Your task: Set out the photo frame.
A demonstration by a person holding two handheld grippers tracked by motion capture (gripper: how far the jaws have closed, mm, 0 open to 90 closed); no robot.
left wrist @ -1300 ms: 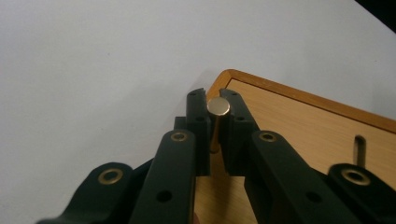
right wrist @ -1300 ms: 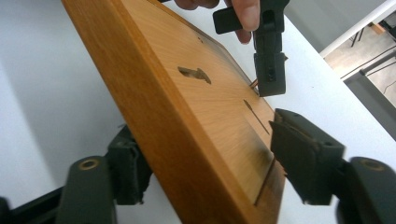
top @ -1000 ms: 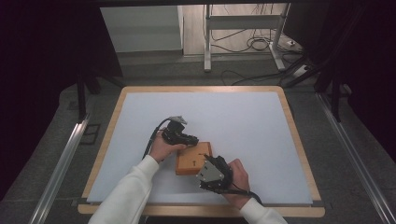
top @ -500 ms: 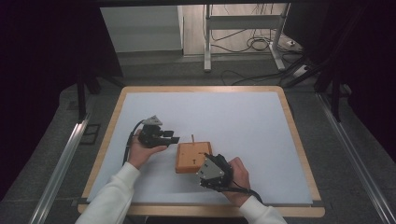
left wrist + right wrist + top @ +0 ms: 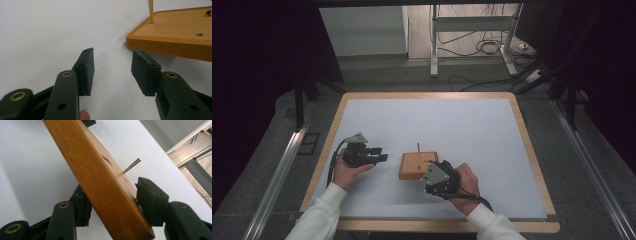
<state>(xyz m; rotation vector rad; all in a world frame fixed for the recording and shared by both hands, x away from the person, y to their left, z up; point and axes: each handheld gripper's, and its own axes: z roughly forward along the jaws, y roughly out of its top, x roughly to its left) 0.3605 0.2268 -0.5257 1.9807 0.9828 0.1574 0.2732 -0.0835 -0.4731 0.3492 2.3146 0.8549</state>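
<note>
Left gripper [image 5: 379,154]: jaws stood about half apart with nothing between them, having opened within the last second and then held that gap. Its two black pads [image 5: 87,67] were flat, rubbery blocks with a fine grain, bolted to matte black links with brass-coloured rivets. It sat just left of the wooden block [image 5: 418,166], apart from it, pads low over the white table sheet [image 5: 462,125].

Right gripper [image 5: 432,175]: jaws had just been closing, with the near edge of the wooden block between them. In the right gripper view one pad [image 5: 147,197] pressed on the block's top face and the other sat against its underside (a clamp across the thickness of the slab).

Wooden block: a flat rectangular slab, orange-brown, smooth varnished finish, square edges, a few small holes in the top face. A thin upright peg [image 5: 417,146], pale wood or brass-coloured (could not tell which), stood near its far left corner, on the side away from the right gripper.

Table sheet: matte white, smooth, framed by a light wooden rim [image 5: 522,130].
</note>
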